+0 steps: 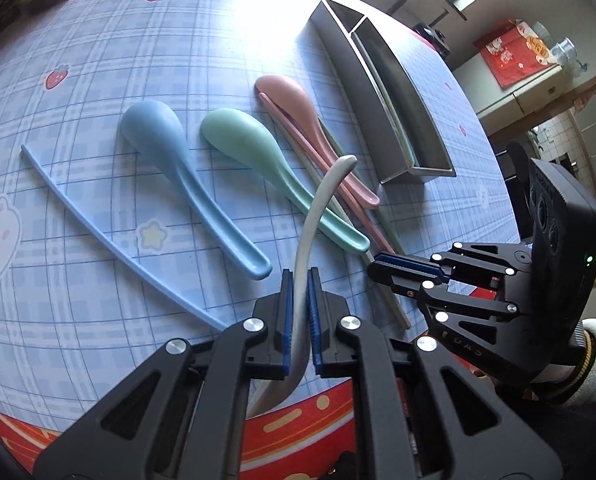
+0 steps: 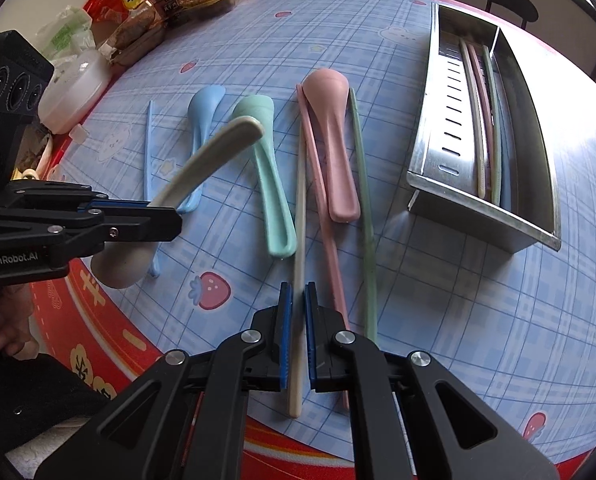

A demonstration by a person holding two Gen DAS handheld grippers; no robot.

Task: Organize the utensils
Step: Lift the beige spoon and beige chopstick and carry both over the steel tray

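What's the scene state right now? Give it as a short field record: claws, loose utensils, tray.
left claw: shut on beige spoon, gripped by the handle, lifted off the table
right claw: shut on beige chopstick
spoons on table: blue spoon, green spoon, pink spoon, all bowl-down
chopsticks on table: blue chopstick, pink chopstick, green chopstick
metal tray: two compartments; one holds several chopsticks
tablecloth: blue plaid

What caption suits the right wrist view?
Right fingers pinch a beige plastic chopstick; left fingers lift a beige plastic spoon.
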